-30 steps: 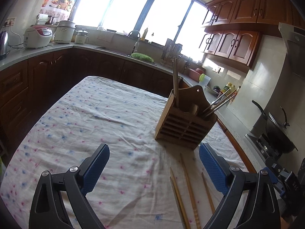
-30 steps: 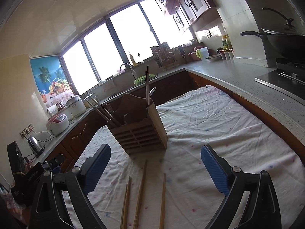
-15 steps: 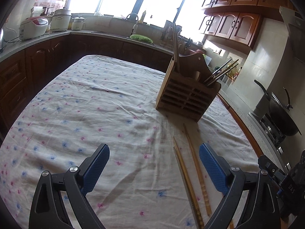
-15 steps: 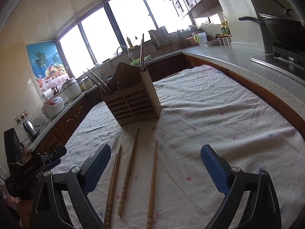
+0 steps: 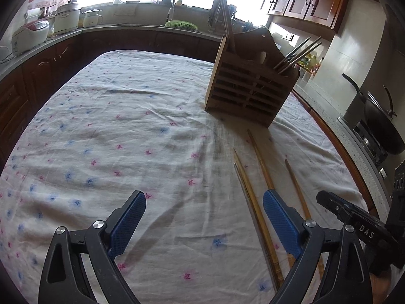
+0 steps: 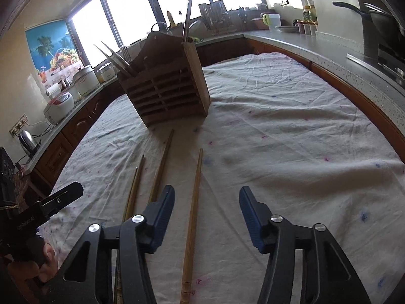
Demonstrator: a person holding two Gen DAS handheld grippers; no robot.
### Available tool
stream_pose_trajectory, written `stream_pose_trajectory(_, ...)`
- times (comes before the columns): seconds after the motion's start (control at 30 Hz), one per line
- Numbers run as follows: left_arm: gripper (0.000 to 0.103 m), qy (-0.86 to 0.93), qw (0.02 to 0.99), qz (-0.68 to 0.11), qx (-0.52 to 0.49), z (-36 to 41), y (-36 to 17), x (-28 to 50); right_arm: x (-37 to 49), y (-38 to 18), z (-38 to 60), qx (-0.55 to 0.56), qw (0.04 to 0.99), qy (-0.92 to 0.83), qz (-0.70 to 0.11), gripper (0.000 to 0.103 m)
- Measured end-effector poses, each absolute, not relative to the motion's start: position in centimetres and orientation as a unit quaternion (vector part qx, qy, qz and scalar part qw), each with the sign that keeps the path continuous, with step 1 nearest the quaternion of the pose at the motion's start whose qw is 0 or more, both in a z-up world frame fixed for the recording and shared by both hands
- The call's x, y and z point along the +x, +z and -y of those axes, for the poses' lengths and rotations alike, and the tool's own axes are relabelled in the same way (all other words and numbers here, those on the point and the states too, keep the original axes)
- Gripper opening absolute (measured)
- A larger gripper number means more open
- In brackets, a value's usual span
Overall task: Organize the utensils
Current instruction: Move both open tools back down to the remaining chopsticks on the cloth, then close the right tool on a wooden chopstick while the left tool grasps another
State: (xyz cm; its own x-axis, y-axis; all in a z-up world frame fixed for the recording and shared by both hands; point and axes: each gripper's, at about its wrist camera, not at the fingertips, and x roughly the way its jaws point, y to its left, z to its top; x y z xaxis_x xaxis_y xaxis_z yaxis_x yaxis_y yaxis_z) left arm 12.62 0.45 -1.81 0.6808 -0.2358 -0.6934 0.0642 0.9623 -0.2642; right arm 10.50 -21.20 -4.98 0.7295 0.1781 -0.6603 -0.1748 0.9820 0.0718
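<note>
Several wooden chopsticks (image 5: 263, 163) lie loose on the flowered tablecloth (image 5: 126, 131), in front of a slatted wooden utensil holder (image 5: 249, 91) that has chopsticks and cutlery standing in it. My left gripper (image 5: 205, 217) is open low over bare cloth, with the chopsticks just beside its right finger. My right gripper (image 6: 206, 215) is closing. One chopstick (image 6: 194, 197) lies lengthwise between its jaws, nearer the left pad, and neither pad touches it. The other chopsticks (image 6: 162, 164) lie to its left, below the holder (image 6: 167, 86).
Kitchen counters ring the table, with rice cookers (image 5: 30, 34) and a sink at the back and a wok (image 5: 379, 124) on the stove to the right. In the right wrist view the left gripper's body (image 6: 48, 206) and a hand (image 6: 43, 261) sit at the lower left.
Both grippers have sunk toward the table and tipped downward, so the chopsticks now lie close under them. The right jaws have narrowed around one chopstick. The left jaws stay wide.
</note>
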Motion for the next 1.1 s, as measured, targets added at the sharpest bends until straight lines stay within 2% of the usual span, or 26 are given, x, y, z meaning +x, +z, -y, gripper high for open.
stream_pose_trajectory(0.07, 0.091, -0.087, 0.906, -0.401, -0.106, 0.0, -1.9, 13.6, 11.1, -5.5, 21.0, -0.005, 0.924, 0.098, -0.368, 0.040)
stream_pose_trajectory(0.23, 0.081, -0.096, 0.897, -0.422, -0.094, 1.2, -2.0, 16.6, 12.6, -5.8, 19.8, -0.031, 0.916, 0.108, -0.384, 0.037)
stream_pose_trajectory(0.33, 0.069, -0.106, 0.893, -0.430, -0.083, 2.0, -2.3, 18.3, 13.6, -6.1, 19.3, -0.042, 0.913, 0.105, -0.392, 0.034)
stream_pose_trajectory(0.4, 0.057, -0.109, 0.890, -0.437, -0.076, 2.5, -2.5, 19.5, 14.2, -6.2, 19.3, -0.043, 0.911, 0.104, -0.396, 0.031)
stream_pose_trajectory(0.6, 0.038, -0.128, 0.876, -0.460, -0.064, 4.0, -3.6, 23.1, 16.0, -6.3, 19.5, -0.043, 0.908, 0.098, -0.406, 0.027)
stream_pose_trajectory(0.83, 0.028, -0.137, 0.866, -0.481, -0.017, 6.1, -5.0, 25.7, 17.5, -6.5, 19.5, -0.046, 0.904, 0.098, -0.413, 0.022)
stream_pose_trajectory(1.03, 0.012, -0.131, 0.870, -0.475, 0.036, 7.6, -5.3, 25.9, 18.0, -6.7, 18.9, -0.065, 0.904, 0.107, -0.410, 0.022)
stream_pose_trajectory(1.1, 0.009, -0.130, 0.871, -0.470, 0.053, 8.1, -5.4, 25.8, 18.2, -6.8, 18.5, -0.083, 0.903, 0.104, -0.408, 0.019)
